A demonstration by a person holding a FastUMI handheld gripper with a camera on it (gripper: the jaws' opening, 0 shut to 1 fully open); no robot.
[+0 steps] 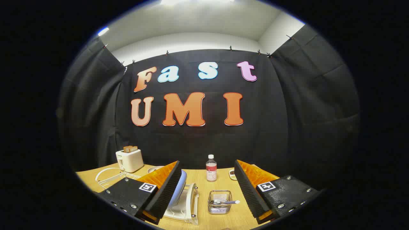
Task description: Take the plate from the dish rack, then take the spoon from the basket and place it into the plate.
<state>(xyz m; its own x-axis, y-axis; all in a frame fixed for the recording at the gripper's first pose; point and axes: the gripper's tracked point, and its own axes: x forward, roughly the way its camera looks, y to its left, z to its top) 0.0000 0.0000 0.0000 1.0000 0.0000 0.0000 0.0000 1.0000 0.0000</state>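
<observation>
While the gripper (207, 188) hangs with jaws wide, plate (179, 191) sits in dish rack (188, 204), spoon (225, 202) in basket (219, 202).

Bright ceiling light falls from above onto the bench (223, 220), evenly lit and sharp; fisheye bending curves the edges, where the cloth walls darken.

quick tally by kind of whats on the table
Gripper open above the table.
plate: 1
dish rack: 1
basket: 1
spoon: 1
bottle: 1
toaster: 1
wire rack: 1
small dish: 1
total: 8
</observation>
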